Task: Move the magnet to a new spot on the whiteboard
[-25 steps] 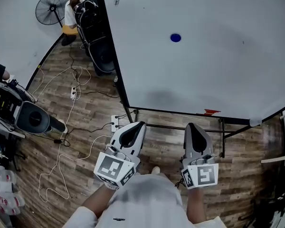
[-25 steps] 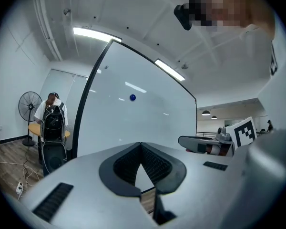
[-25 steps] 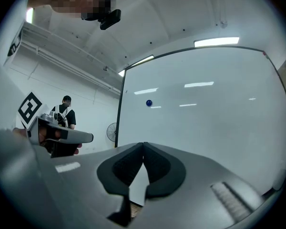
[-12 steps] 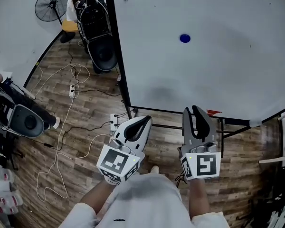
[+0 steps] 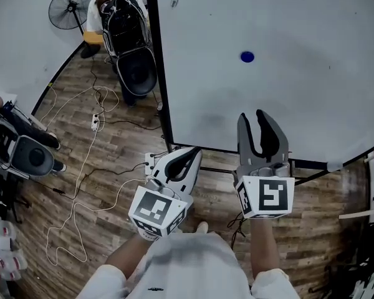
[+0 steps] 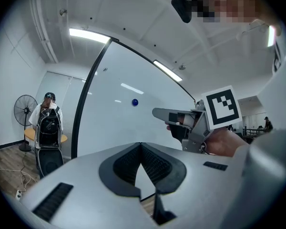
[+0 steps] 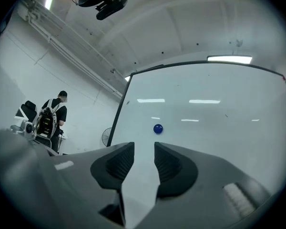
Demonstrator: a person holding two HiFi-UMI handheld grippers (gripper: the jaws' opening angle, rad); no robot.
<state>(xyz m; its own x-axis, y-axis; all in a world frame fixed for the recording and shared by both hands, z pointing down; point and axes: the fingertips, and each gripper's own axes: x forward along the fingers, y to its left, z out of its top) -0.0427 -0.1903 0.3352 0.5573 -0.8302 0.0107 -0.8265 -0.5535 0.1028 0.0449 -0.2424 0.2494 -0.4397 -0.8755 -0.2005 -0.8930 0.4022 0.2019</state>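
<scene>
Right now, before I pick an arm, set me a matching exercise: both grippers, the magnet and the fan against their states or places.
1 left gripper
2 right gripper
3 magnet
4 fan

A stuck on the whiteboard
B jaws apart, nothing between
C standing left of the whiteboard
D jaws together

Pairs: 1-D, 2-B, 3-A, 4-C. The right jaws have just been opening.

Small round blue magnet (image 5: 247, 56) stuck on upright whiteboard (image 5: 311, 98), upper-middle area, nothing touching it.
</scene>
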